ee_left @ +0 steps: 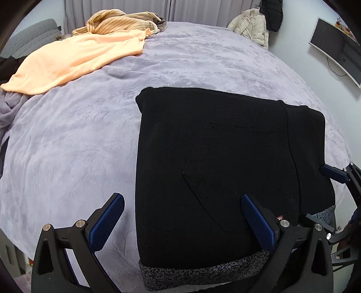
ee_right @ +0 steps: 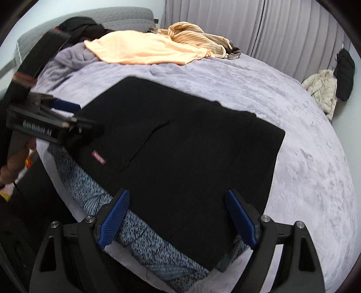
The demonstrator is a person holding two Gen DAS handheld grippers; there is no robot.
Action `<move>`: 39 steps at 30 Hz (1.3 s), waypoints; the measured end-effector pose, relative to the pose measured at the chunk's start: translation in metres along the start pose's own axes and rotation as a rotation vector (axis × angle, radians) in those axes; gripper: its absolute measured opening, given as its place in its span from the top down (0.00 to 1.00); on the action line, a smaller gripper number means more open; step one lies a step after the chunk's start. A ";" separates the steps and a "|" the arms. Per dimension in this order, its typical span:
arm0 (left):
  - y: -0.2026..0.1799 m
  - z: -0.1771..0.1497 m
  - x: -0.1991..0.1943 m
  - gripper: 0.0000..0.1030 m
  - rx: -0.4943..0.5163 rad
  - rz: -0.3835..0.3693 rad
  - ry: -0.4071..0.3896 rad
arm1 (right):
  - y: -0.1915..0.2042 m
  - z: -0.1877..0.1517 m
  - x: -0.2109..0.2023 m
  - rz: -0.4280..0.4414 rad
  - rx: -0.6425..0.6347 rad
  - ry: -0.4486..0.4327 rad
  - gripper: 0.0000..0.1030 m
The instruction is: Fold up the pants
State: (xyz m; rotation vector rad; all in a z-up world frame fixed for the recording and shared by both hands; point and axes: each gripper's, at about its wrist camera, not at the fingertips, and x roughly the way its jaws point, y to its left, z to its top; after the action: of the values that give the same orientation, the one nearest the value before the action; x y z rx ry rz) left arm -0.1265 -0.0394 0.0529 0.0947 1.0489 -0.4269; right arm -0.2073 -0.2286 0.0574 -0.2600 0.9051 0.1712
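My left gripper [ee_left: 180,220] hangs wide open over the near edge of the bed [ee_left: 79,139], nothing between its pads; my right gripper [ee_right: 178,218] is spread wide too, empty. Under both, the folded black pants [ee_left: 216,157] lie flat at the near edge, a grey speckled waistband [ee_left: 194,268] showing along their near side. A peach garment [ee_left: 67,60] and a striped one [ee_left: 119,21] lie by the far left corner, well apart

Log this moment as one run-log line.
task: fold pants | black pants: folded flat on bed | left gripper: open, nothing held | right gripper: open, nothing held | orange garment: far side
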 end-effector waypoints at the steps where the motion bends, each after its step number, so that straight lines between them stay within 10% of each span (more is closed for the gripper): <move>1: 0.001 0.000 -0.005 0.00 -0.010 -0.001 -0.006 | 0.003 -0.003 -0.002 -0.016 -0.017 0.006 0.11; 7: 0.003 -0.007 -0.042 0.00 0.006 0.066 -0.121 | -0.009 0.001 -0.029 0.010 0.084 -0.036 0.10; 26: 0.000 -0.016 -0.020 0.00 0.053 0.000 0.010 | -0.033 0.007 -0.040 -0.069 0.217 0.005 0.05; 31: 0.024 -0.004 -0.052 0.00 0.039 -0.002 -0.110 | -0.067 0.001 -0.066 -0.140 0.266 -0.045 0.05; 39: 0.052 0.003 -0.016 0.00 -0.057 -0.113 0.002 | -0.091 -0.003 -0.033 0.017 0.396 -0.007 0.05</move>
State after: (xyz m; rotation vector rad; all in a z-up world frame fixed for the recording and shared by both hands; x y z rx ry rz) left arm -0.1110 0.0116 0.0618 -0.0147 1.0711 -0.4984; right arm -0.2065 -0.3174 0.0953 0.1164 0.9145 0.0064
